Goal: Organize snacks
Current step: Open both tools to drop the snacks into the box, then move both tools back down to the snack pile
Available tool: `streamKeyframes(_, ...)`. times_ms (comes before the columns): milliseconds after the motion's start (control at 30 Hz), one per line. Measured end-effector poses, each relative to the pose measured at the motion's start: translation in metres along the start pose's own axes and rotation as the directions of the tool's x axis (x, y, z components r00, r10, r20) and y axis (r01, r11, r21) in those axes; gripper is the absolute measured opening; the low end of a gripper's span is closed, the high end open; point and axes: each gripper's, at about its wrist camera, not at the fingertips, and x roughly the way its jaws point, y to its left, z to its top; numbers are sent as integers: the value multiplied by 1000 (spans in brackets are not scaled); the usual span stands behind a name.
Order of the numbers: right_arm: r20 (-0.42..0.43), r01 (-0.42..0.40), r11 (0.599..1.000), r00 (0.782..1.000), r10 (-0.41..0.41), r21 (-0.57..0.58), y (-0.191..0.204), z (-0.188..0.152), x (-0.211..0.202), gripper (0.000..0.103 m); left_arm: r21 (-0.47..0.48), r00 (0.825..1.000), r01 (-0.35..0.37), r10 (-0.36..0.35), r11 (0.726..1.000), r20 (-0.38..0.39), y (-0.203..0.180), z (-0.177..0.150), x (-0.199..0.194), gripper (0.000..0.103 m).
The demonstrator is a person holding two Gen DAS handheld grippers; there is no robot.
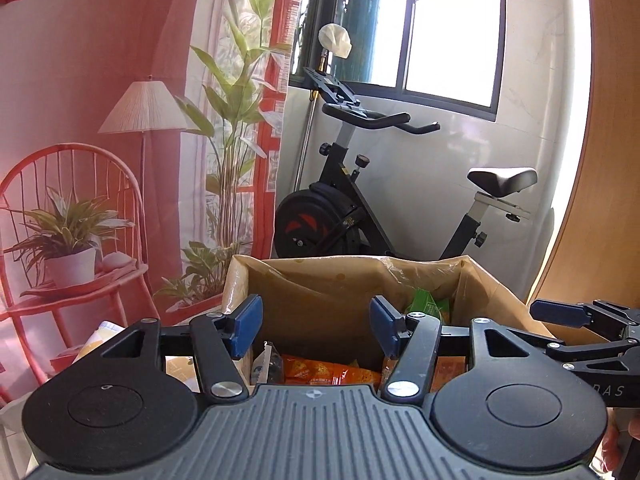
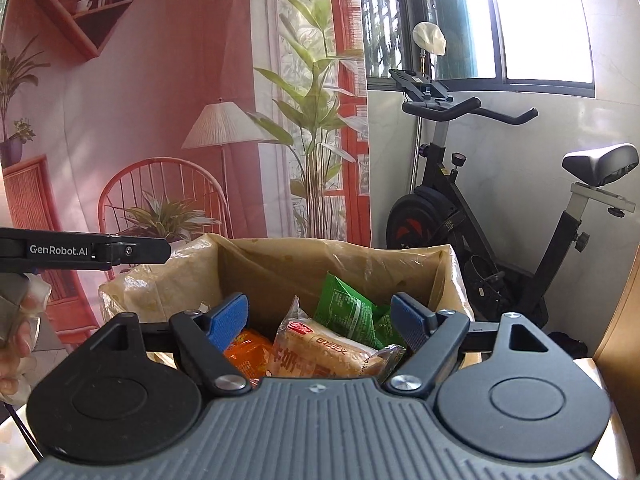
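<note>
Snacks first: they sit heaped in the cardboard box [image 2: 280, 268], which is lined with a crinkled clear plastic sheet folded out over its rim, presumably to keep the card clean and let packets slide in. Both grippers hover at the near edge of that box, pointed across it, as though sizing up what lies inside.

Starting on the left, the left gripper [image 1: 316, 328] has its blue pads spread wide with nothing between them. Beyond them lies an orange snack packet [image 1: 328, 372] low in the box, with a small silvery sachet [image 1: 266, 364] just left of it and a green packet [image 1: 426, 306] propped against the far right corner. I'd say the wide spread is there to take a flat packet broadside. From this camera the right gripper shows side-on at the far right edge of the frame, level with the box rim.

Moving right, the right gripper [image 2: 320, 320] is likewise fully parted and holds nothing. Directly beyond its pads lies a wrapped bread loaf [image 2: 320, 354] in clear film with red lettering, resting on top of the heap, with the orange packet [image 2: 244, 350] touching its left side and the green packet [image 2: 348, 308] leaning upright behind it. The loaf being uppermost and centred between the pads, my guess is that it is the next thing to be picked.

Behind the box, an exercise bike [image 2: 500, 208] stands by the window, well apart, and a printed backdrop [image 2: 140, 120] of a lamp and chair fills the left.
</note>
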Motion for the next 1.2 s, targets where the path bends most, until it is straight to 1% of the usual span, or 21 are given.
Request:
streamKeyframes(333, 5, -18, 1000, 1000, 18, 0, 16, -15, -38, 81, 4, 1000, 4, -4, 1000, -23, 2, -22, -44, 62)
streamKeyframes(600, -26, -44, 999, 999, 44, 17, 22, -39, -54, 81, 1, 998, -2, 2, 1000, -58, 8, -51, -68, 62)
streamKeyframes(800, -68, -54, 998, 996, 56, 25, 22, -62, -53, 81, -15, 995, -21, 20, 1000, -99, 24, -73, -72, 62)
streamKeyframes(1000, -129, -79, 995, 988, 85, 54, 18, -89, -47, 81, -50, 989, -53, 45, 997, -142, 40, -94, -67, 62)
streamKeyframes(1200, -184, -64, 994, 980, 78, 85, 10, -115, -39, 81, -48, 980, -75, 65, 996, -190, 52, -111, -55, 62)
